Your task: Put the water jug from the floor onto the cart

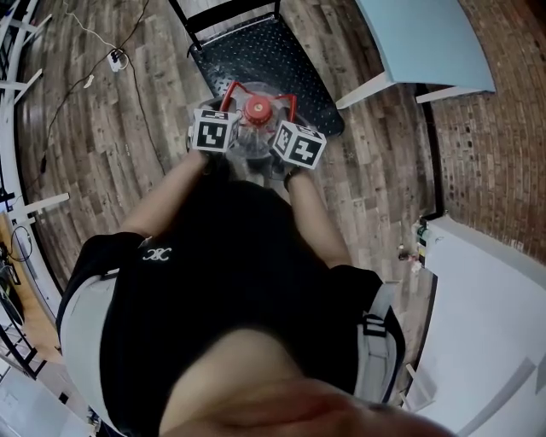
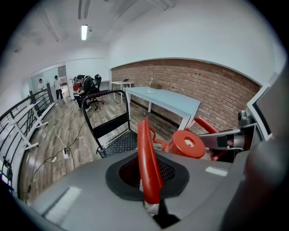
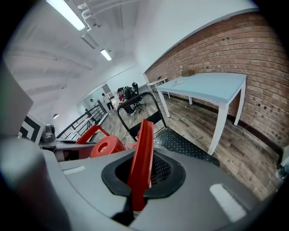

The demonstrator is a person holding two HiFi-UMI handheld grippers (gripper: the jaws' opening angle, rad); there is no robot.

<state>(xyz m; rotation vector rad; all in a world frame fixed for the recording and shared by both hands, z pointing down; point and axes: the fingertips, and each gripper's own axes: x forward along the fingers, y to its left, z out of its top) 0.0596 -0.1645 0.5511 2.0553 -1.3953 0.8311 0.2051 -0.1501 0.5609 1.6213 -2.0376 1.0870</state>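
Head view: left gripper (image 1: 225,142) and right gripper (image 1: 281,147) each clamped on a red handle (image 2: 148,158) of the water jug (image 1: 257,113), at the cart (image 1: 286,64) near end. Keep hands level; lower centred on deck.

Open-plan office / loft-type workspace, by the look of it. Ahead & to the right of my right tongs (image 3: 137,191): a long exposed brick wall (image 3: 257,54) w/ a light-blue table (image 3: 203,85) on white legs along it, and 1 small white table (image 2: 122,83) farther on. Below both tongs: a wood plank floor (image 1: 94,145). Ahead & left of my left tongs (image 2: 151,194): a black metal railing (image 2: 20,119), plus a power strip (image 1: 117,60) w/ cables trailing over the boards. Far ahead: a seated person (image 2: 82,88) by an office chair (image 2: 96,85), and 2 standing people (image 2: 57,85) beyond. Overhead: tube lights (image 3: 67,13) on a white ceiling.
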